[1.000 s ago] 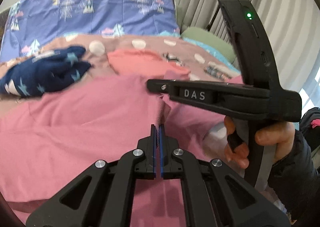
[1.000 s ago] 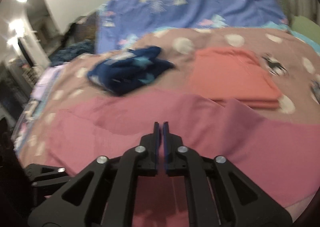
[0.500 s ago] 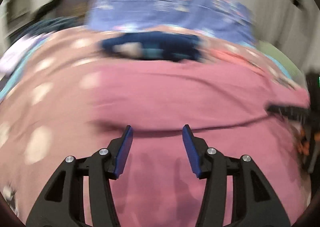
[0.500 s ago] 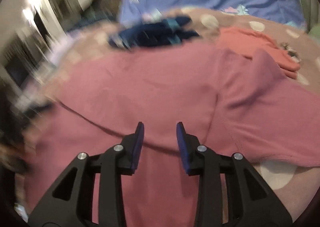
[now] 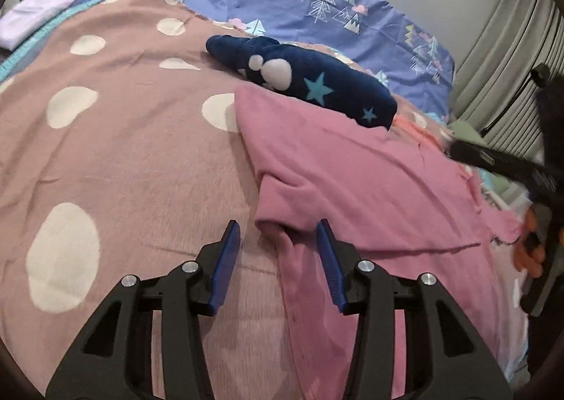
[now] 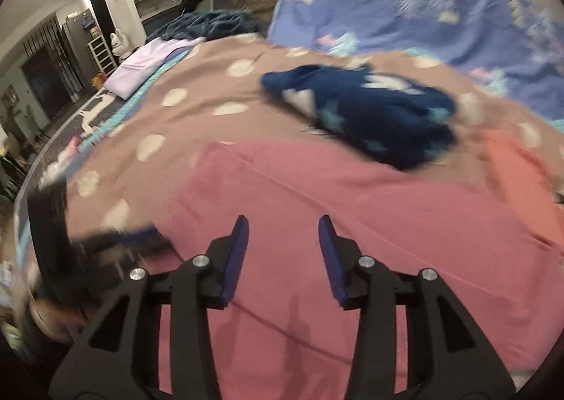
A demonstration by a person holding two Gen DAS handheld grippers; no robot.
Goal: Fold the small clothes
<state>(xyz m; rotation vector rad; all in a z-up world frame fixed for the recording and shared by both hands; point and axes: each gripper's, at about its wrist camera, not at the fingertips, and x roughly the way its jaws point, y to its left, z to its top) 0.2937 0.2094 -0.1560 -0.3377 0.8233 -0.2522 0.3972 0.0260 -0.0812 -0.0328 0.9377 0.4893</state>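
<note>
Your left gripper (image 5: 278,241) and right gripper (image 6: 283,237) hang released over the pink shirt (image 5: 352,188), partly folded; beyond it, the navy garment (image 5: 306,82) waits.

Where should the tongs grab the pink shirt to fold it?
Probably the short sleeve of the pink shirt, the flap sticking out at its left edge. The left tongs hang open right before its cuff, so come in from the near side, over the spotted blanket, and pinch the cuff's doubled edge, which gives them something to bite.
</note>
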